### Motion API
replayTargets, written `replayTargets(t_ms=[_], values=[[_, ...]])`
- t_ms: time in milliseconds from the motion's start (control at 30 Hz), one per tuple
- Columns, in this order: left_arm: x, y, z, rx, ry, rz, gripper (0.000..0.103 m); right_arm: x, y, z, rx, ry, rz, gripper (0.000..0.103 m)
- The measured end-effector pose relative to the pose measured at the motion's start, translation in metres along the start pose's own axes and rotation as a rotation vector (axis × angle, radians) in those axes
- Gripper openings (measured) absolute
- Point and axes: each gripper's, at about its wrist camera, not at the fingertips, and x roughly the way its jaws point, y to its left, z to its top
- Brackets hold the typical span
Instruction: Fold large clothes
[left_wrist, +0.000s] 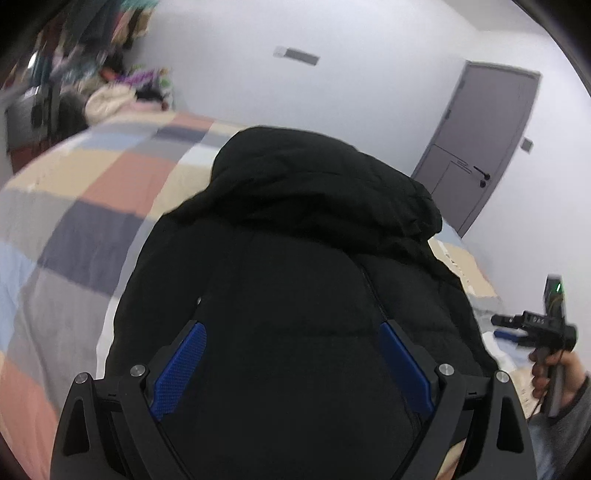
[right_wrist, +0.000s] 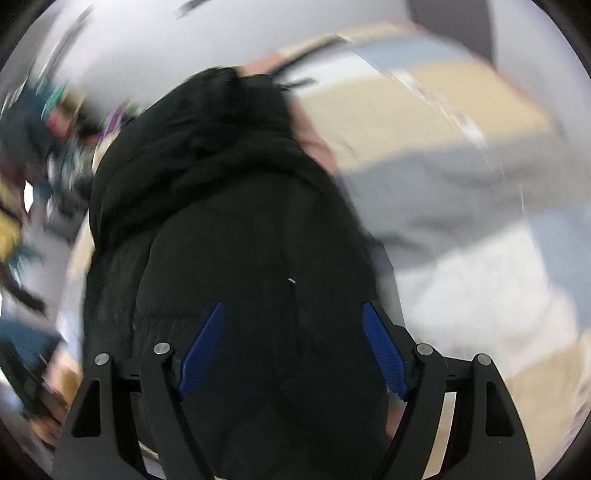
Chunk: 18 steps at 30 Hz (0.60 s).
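A large black hooded puffer jacket (left_wrist: 303, 266) lies on the bed with its hood at the far end. My left gripper (left_wrist: 291, 328) is open, its blue pads spread wide just above the jacket's near part. In the right wrist view the same jacket (right_wrist: 229, 229) fills the middle, and my right gripper (right_wrist: 293, 310) is open over it, pads wide apart. The right wrist view is blurred. The right gripper also shows in the left wrist view (left_wrist: 506, 326), held by a hand at the jacket's right side.
The bed has a patchwork cover (left_wrist: 92, 206) of beige, pink, blue and grey squares. A pile of clothes (left_wrist: 114, 92) lies at the far left by the white wall. A grey door (left_wrist: 484, 144) stands at the right.
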Motion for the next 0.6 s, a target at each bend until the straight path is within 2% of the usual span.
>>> replayTargets(t_ms=[67,167,300,400,467,600], values=[[-0.004,0.013,0.004,-0.058,0.016,-0.019,0.095,0.003,-0.016,-0.001,0.08,0.015,0.042,0.077],[-0.004,0.038,0.01,-0.176,0.076,-0.074,0.095,0.016,-0.026,-0.005,0.12,0.056,0.02,0.078],[-0.007,0.075,0.014,-0.302,0.172,-0.084,0.095,0.047,-0.039,-0.017,0.202,0.176,0.021,0.079],[-0.009,0.096,0.012,-0.351,0.213,-0.05,0.095,0.061,-0.045,-0.027,0.247,0.254,0.044,0.08],[-0.002,0.108,0.006,-0.381,0.271,-0.026,0.095,0.067,-0.041,-0.03,0.251,0.29,0.081,0.08],[0.012,0.126,-0.011,-0.455,0.347,0.019,0.095,0.058,-0.018,-0.032,0.192,0.289,0.22,0.084]])
